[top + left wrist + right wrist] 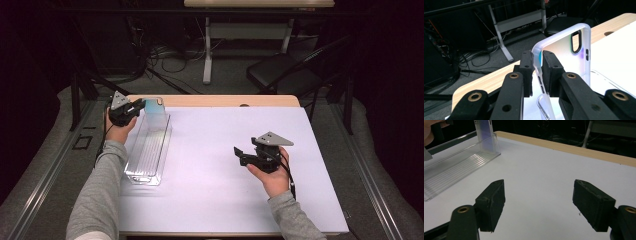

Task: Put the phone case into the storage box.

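A translucent phone case (564,52) with an iridescent back and a black camera cutout stands upright in the far end of a clear plastic bin (148,150). My left gripper (537,71) is shut on the case's edge, at the table's far left (137,106). The same case (155,112) rises above the bin's rim in the high view, and its lower part (484,135) shows in the right gripper view. My right gripper (539,205) stands open over bare white table, right of centre (238,155), with nothing between its jaws.
The long clear bin (454,167) runs front to back along the left side of the white table (215,170). A wooden strip (225,101) edges the far side. Beyond it stand a black folding chair (282,72) and a desk leg (207,50).
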`<action>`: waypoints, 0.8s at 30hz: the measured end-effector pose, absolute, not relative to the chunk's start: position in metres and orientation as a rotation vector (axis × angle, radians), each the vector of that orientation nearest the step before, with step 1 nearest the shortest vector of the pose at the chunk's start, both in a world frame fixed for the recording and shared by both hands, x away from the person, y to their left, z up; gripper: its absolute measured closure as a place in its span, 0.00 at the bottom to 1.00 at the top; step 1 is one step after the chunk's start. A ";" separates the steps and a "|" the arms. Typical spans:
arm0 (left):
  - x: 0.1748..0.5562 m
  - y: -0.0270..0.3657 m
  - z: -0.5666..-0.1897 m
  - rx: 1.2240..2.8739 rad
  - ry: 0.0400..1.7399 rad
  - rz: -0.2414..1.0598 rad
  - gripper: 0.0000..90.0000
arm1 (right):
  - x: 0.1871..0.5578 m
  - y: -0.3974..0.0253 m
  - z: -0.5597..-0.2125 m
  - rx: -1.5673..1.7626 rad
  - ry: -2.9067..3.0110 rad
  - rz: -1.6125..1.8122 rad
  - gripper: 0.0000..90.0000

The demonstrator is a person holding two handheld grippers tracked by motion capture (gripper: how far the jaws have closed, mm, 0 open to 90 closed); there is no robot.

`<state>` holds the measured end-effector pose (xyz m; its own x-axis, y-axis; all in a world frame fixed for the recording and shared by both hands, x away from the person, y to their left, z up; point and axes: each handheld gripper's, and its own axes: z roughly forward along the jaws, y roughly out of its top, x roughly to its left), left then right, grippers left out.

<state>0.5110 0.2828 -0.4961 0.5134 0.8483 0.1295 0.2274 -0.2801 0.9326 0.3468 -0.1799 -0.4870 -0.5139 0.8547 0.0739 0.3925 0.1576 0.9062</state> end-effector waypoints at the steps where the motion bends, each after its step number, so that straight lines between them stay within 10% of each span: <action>1: 0.511 0.283 -0.496 1.789 0.901 0.806 0.87 | 0.347 -0.180 -0.487 1.182 1.980 1.327 0.29; 24: 0.511 0.284 -0.494 1.754 0.954 0.796 0.64 | 0.347 -0.180 -0.487 1.180 1.980 1.330 0.29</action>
